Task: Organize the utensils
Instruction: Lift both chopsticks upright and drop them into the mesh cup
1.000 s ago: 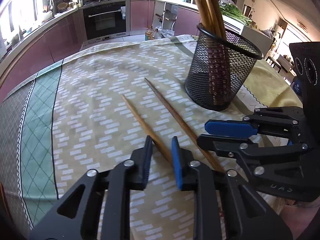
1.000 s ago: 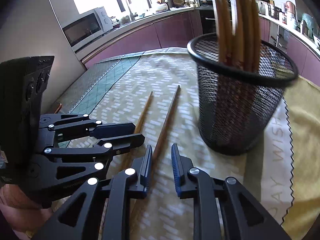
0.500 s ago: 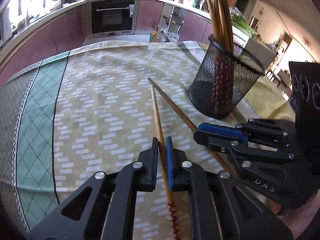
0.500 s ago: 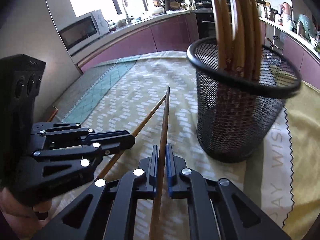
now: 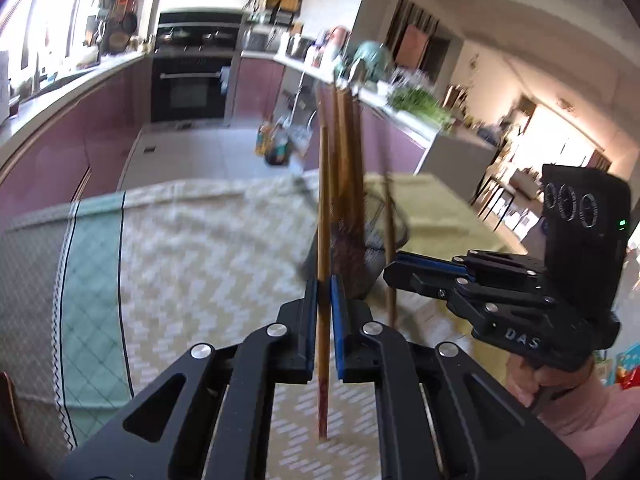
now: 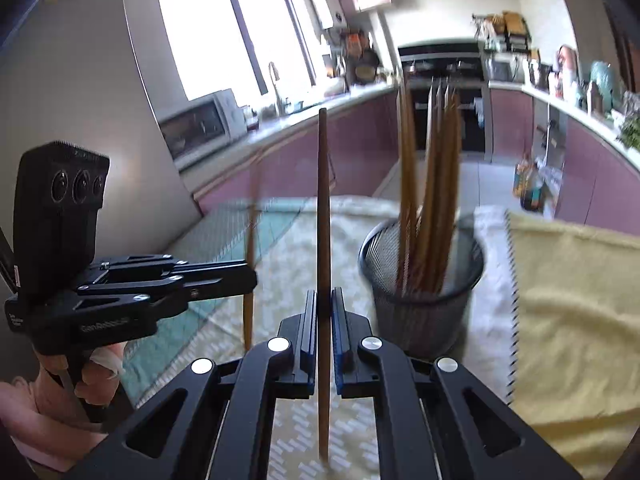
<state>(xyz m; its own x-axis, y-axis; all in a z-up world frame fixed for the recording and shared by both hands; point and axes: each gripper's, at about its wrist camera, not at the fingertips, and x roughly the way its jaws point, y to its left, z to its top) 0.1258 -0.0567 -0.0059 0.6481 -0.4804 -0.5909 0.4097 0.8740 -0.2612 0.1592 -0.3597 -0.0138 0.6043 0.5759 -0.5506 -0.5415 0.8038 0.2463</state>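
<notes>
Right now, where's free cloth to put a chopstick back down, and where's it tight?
Free: the patterned cloth left of the mesh cup, out to the green border, and the yellow cloth to the cup's right. Tight: the cup, already full of chopsticks, and the gap between the left gripper and right gripper, each shut on a chopstick.

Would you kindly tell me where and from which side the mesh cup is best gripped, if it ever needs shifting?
Grip the mesh cup by its round rim on the near side, one finger inside and one outside the wall, coming from above. The chopsticks stand bunched toward its far side, leaving the near rim free, and the body looks too wide to span. Both grippers are occupied now, each shut on a chopstick.
</notes>
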